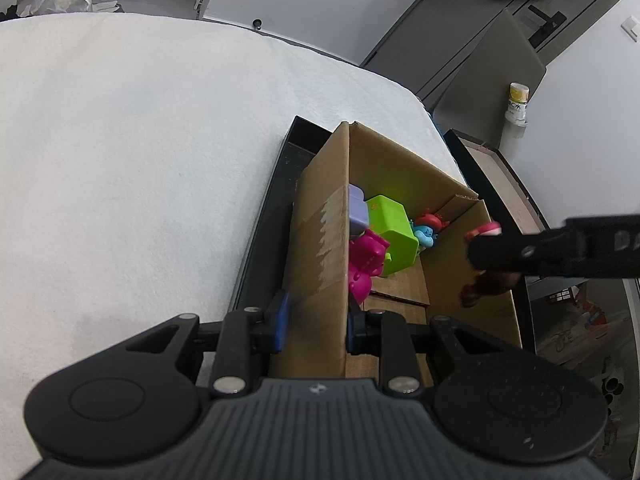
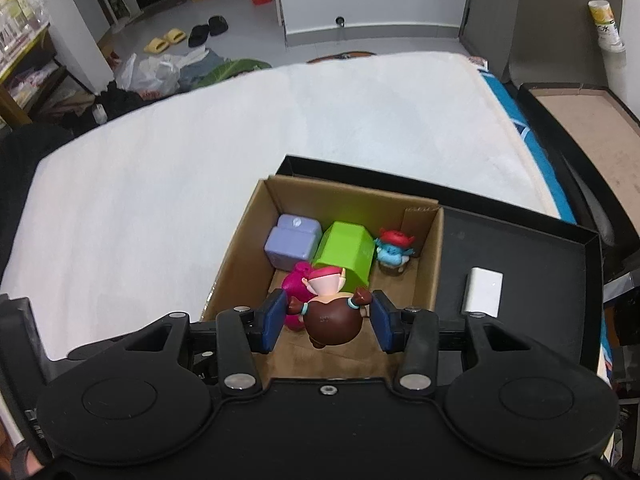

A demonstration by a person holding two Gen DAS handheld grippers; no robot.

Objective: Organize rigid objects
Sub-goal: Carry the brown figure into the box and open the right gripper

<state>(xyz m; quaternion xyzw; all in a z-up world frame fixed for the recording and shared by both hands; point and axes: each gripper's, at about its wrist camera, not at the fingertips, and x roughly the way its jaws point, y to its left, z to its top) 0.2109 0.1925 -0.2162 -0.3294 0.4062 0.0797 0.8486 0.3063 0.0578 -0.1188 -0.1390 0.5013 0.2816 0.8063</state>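
1. Nearest the right wrist camera, the right gripper [image 2: 327, 322] has its two blue pads [image 2: 273, 321] on either side of a brown-haired doll [image 2: 333, 312]. The pads sit just beside the doll's pigtails; whether they press on it or stand slightly apart I cannot tell.
2. The doll hangs head-down over the open cardboard box [image 2: 428, 264], above its near end.
3. Nearest the left wrist camera, the left gripper [image 1: 316, 320] is pinched on the left wall of the box [image 1: 320, 248], one blue pad [image 1: 282, 318] outside the wall and the other inside.
4. From that view the right gripper [image 1: 492, 254] reaches in from the right, with the doll [image 1: 486, 280] beneath its finger.
5. Inside the box, at the far end, a lilac block [image 2: 293, 242] lies beside a green block [image 2: 346, 250], the two touching.
6. A small blue figure with a red cap [image 2: 393, 251] stands upright in the far right corner, just beside the green block.
7. A pink toy [image 2: 295, 286] lies in front of the two blocks, partly hidden by the doll.
8. The box sits in a black tray [image 2: 520, 256], which also holds a white rectangular piece [image 2: 483, 291] to the right of the box.
9. The tray rests on a white cloth-covered surface [image 2: 180, 184].
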